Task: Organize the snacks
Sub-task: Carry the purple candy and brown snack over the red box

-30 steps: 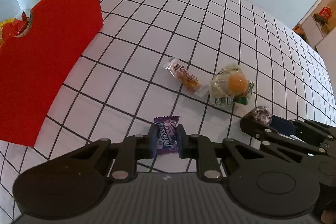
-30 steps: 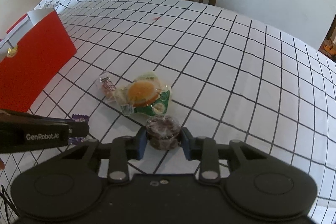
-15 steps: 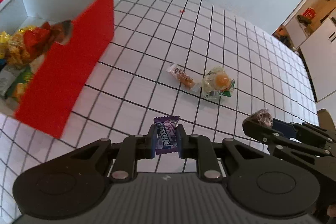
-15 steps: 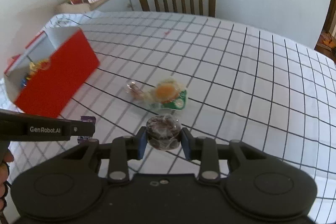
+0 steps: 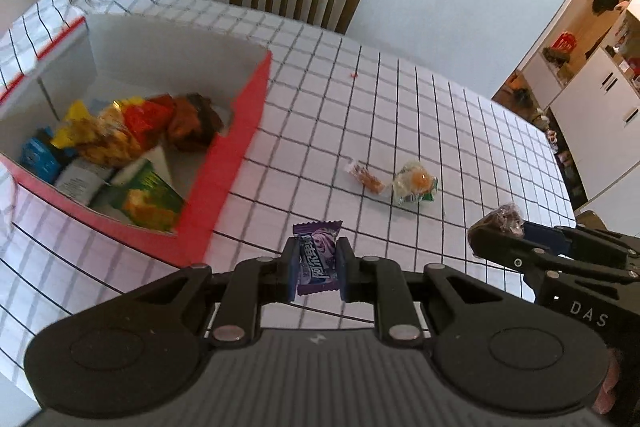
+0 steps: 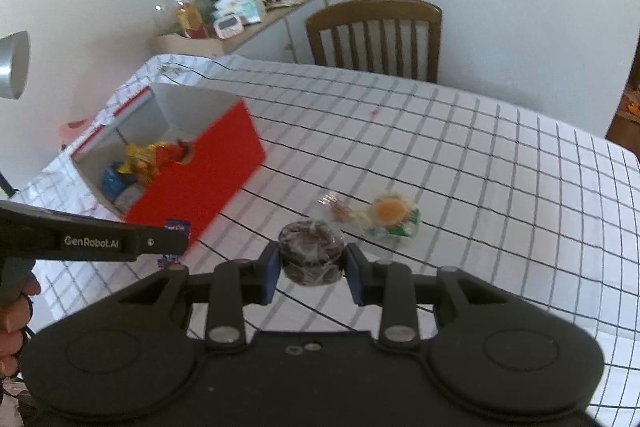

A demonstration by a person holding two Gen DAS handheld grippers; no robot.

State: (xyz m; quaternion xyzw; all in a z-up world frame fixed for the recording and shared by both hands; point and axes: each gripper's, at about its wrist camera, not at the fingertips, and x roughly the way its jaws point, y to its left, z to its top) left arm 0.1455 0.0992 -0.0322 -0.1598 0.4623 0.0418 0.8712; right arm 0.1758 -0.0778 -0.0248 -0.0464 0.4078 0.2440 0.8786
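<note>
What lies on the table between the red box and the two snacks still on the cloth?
Only bare checked tablecloth lies between the red box and the small orange snack beside the egg-print packet; the left wrist view shows this.

White lettering "GenRobot.AI" runs along the side of the left gripper [image 6: 176,243], seen at the left of the right wrist view. White letters "DAS" stand on the body of the right gripper [image 5: 496,227], at the near right of the left wrist view. Print on the purple candy wrapper [image 5: 317,259] is illegible.
</note>
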